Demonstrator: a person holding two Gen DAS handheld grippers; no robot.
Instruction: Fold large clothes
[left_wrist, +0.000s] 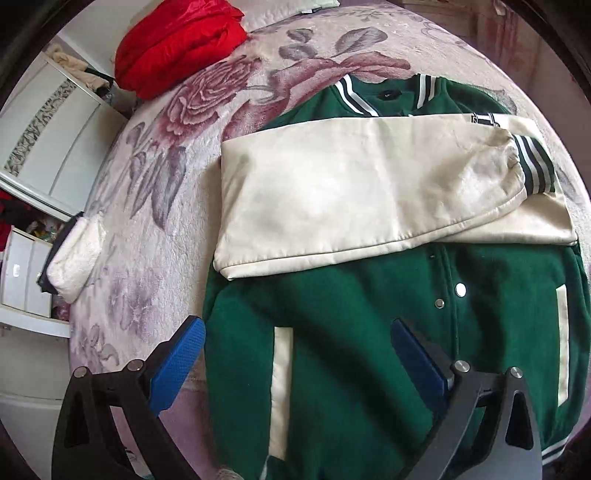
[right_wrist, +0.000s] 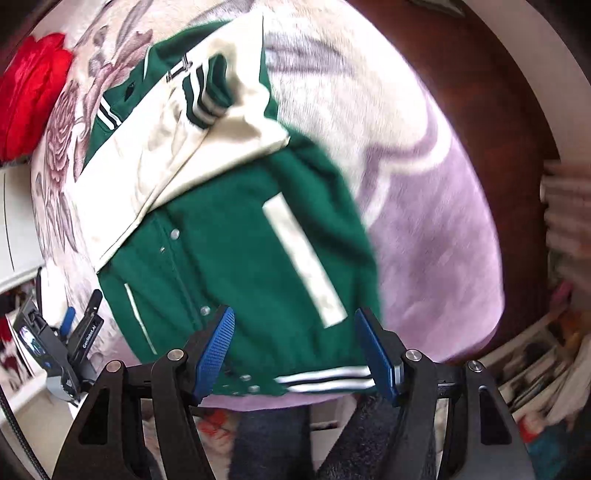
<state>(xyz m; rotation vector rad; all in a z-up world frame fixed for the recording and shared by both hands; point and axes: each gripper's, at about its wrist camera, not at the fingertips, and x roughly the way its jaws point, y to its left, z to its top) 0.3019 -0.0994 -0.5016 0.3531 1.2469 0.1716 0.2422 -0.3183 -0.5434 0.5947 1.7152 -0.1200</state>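
The jacket (left_wrist: 332, 332) lies flat on the bed (left_wrist: 155, 221), front up, snaps closed, collar toward the far end and striped hem (right_wrist: 325, 382) nearest me. By my reckoning the fold is partly done: both cream sleeves (left_wrist: 332, 192) are already laid across the chest, one on top of the other, with a striped cuff (left_wrist: 532, 166) resting near the far shoulder. What I judge is left is the body itself, most likely bringing the hem up toward the collar, then a tidy of the edges.

My left tongs (left_wrist: 299, 354) are released, jaws standing wide above the lower left part of the jacket with nothing between the pads. My right tongs (right_wrist: 295, 350) are also released and empty, hanging over the hem on the right side; that view is smeared, so fine detail there is unclear.

The jacket is deep green with cream sleeves, two cream pocket strips (left_wrist: 280, 387) and green-and-white ribbing. The sleeve looks creased and a little grubby near the cuff. A red garment (left_wrist: 177, 48) sits well apart near the head of the bed.
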